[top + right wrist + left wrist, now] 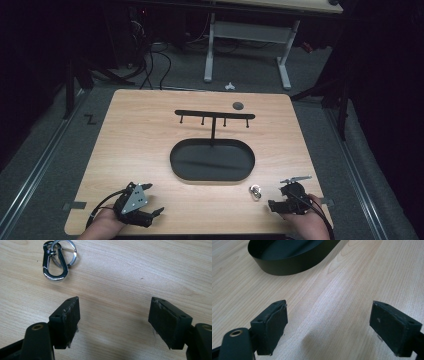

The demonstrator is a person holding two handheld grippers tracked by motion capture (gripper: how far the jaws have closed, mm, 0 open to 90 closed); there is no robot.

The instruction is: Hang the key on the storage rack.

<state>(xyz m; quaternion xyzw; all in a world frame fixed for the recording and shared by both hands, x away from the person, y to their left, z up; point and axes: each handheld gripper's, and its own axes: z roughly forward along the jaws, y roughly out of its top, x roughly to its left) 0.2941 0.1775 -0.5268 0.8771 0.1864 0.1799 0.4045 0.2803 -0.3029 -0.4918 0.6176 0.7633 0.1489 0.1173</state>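
While resting low over the near-right part of the wooden worktop, right gripper with jaws spread wide, nothing between the pads — bare wood only in the gap. Carabiner keyring flat on the worktop, up-left of the jaws in the right gripper view, apart from both pads; silver clip with two steel rings through its top end. In the high view, same keyring just left of the right gripper, near the front-right rim of the black oval tray, not touching it.

Left gripper at the near-left corner, jaws likewise wide apart, holding nothing — pads over bare worktop. Tray wall at the top of the left gripper view, well ahead of the jaws.

Behind the tray, black T-shaped hook rack upright on a thin post, four small pegs hanging from its bar. Small dark round disc on the worktop past the rack's right end. Person's hands at the bottom edge, one on each gripper.
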